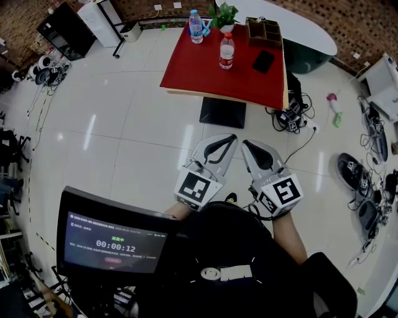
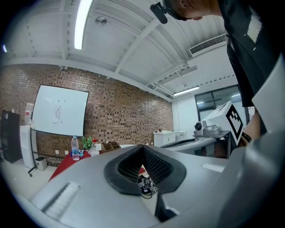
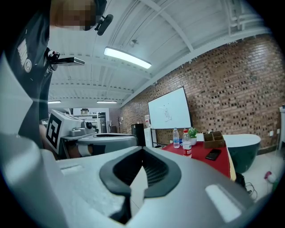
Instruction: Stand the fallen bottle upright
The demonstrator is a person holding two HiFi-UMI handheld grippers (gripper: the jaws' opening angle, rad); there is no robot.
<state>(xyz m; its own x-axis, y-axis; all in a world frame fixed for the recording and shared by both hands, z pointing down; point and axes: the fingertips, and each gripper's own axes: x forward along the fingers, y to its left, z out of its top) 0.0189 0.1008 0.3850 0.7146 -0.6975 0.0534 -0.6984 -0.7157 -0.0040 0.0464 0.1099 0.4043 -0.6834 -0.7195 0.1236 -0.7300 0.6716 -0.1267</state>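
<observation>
We hold the left gripper (image 1: 231, 138) and the right gripper (image 1: 246, 145) side by side in front of us, above the white tiled floor (image 1: 137, 124), and both point towards the red table (image 1: 205, 74). They are well apart from the table.

In the left gripper view the two jaws come together at their tips and nothing is between them; through the opening behind the tips we see only the room. In the right gripper view it is the same: the jaws are fully closed and they hold nothing.

On the red table two bottles stand, both upright. The bottle with a red cap (image 1: 227, 51) is near the middle of the table. The bottle with a blue label (image 1: 196, 27) is at the far left corner. We cannot tell which of them is the bottle of the task.

Right of the red-capped bottle a black phone (image 1: 263, 61) lies flat. Behind it, at the far edge, there is a wooden box (image 1: 263, 31), and a small plant (image 1: 222, 15) stands between the box and the blue-labelled bottle.

Close to us, at the lower left, a dark screen (image 1: 115, 244) shows a timer.
</observation>
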